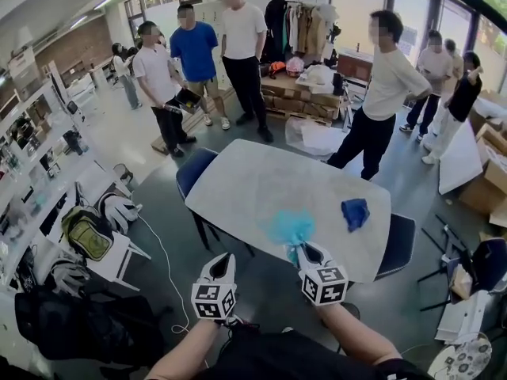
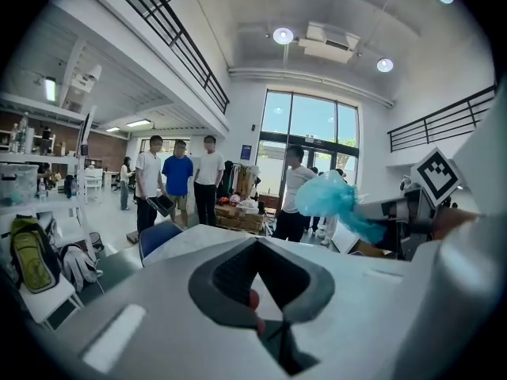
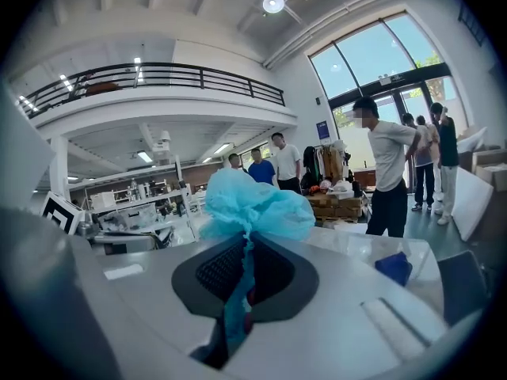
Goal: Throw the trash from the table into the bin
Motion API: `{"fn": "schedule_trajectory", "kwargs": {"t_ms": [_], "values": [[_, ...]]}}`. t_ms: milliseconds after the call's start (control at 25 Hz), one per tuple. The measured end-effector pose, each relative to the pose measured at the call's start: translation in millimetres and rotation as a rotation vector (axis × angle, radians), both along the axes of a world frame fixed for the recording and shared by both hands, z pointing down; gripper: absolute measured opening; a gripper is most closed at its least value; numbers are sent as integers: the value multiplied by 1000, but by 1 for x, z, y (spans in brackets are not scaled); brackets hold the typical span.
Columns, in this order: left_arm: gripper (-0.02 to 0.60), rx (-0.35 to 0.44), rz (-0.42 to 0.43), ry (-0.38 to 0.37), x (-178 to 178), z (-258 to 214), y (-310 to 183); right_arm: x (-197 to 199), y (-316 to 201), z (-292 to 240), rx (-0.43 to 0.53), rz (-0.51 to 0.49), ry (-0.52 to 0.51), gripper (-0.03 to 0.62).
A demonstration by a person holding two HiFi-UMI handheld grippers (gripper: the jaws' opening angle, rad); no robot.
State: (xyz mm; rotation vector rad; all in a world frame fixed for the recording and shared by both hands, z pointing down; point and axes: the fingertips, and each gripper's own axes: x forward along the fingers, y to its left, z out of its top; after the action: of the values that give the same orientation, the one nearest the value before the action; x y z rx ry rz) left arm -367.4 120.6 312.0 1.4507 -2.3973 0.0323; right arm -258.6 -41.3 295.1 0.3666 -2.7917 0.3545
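A crumpled light-blue piece of trash (image 1: 291,226) hangs over the near edge of the white table (image 1: 261,180), with my right gripper (image 1: 310,252) shut on its twisted tail. In the right gripper view the light-blue trash (image 3: 249,204) puffs out above the right gripper (image 3: 242,240). A dark blue crumpled piece (image 1: 356,212) lies on the table to the right; the dark blue piece (image 3: 394,267) also shows there. My left gripper (image 1: 222,264) hovers off the table's near-left side, shut and empty. In its own view the left gripper (image 2: 257,244) sees the light-blue trash (image 2: 329,196) to its right.
Several people (image 1: 194,50) stand beyond the table, one person (image 1: 380,93) close to its far right corner. Blue chairs (image 1: 194,172) flank the table. Stacked cardboard boxes (image 1: 305,101) sit behind. Shelves and backpacks (image 1: 87,232) line the left. No bin shows.
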Motion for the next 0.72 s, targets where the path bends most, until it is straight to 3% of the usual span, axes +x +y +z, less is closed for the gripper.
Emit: {"fn": "schedule_trajectory", "kwargs": {"t_ms": [360, 720], "values": [[0, -61, 96, 5, 77, 5, -27, 81, -17, 21, -54, 78, 4, 34], [0, -39, 346, -2, 110, 5, -87, 139, -24, 14, -23, 285, -17, 34]]}}
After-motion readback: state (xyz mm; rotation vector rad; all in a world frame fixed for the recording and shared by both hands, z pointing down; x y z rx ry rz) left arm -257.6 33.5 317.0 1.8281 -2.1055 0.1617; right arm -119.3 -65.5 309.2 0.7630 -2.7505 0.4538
